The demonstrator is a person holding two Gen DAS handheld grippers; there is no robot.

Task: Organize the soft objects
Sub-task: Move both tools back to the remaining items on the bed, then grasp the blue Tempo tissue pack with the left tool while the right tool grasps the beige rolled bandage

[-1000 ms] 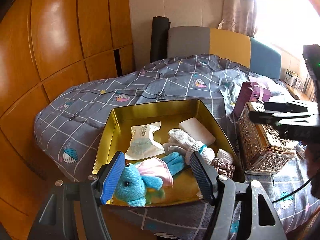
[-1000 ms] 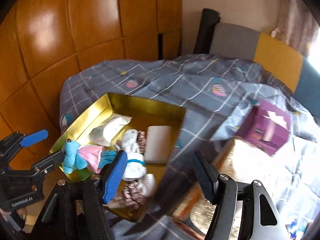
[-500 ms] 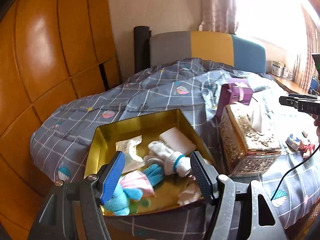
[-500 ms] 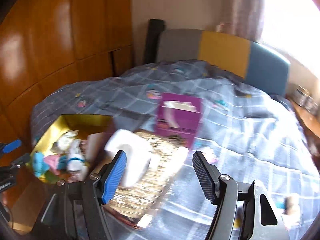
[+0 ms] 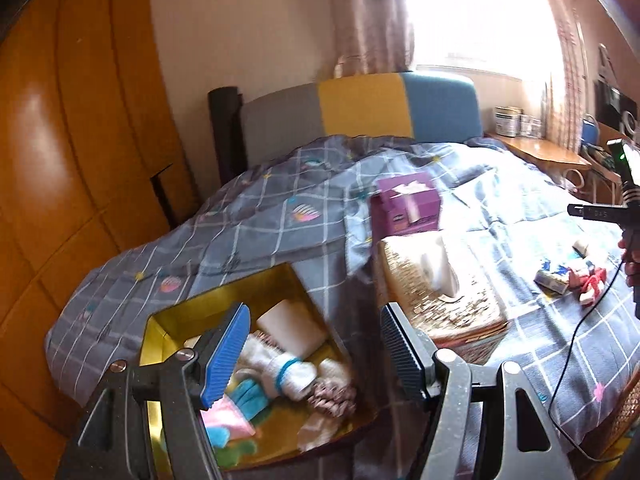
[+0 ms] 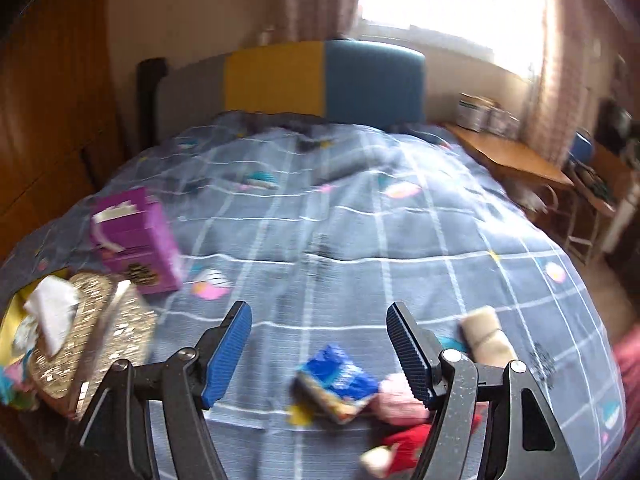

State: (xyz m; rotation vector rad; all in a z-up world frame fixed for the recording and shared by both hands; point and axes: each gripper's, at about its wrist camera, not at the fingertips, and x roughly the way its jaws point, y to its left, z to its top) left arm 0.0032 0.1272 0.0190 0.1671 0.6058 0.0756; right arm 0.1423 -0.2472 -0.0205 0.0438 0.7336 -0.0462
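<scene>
A gold tin sits on the bed at the lower left of the left wrist view. It holds a white sock with a blue band, a white pad, a scrunchie and a blue plush toy. My left gripper hovers open above the tin with nothing in it. My right gripper is over the quilt farther right, its jaws opening and nothing pressed between them. Below it lie a blue packet, a pink soft item, a red item and a beige roll.
A purple tissue box and a gold ornate tissue box stand between the tin and the small items. The grey checked quilt covers the bed. A wooden side table is at the right, a wooden wardrobe at the left.
The right gripper has swept right, from over the tin past the tissue boxes to the small items, with its jaws a little wider. The left gripper has drifted right and risen slightly.
</scene>
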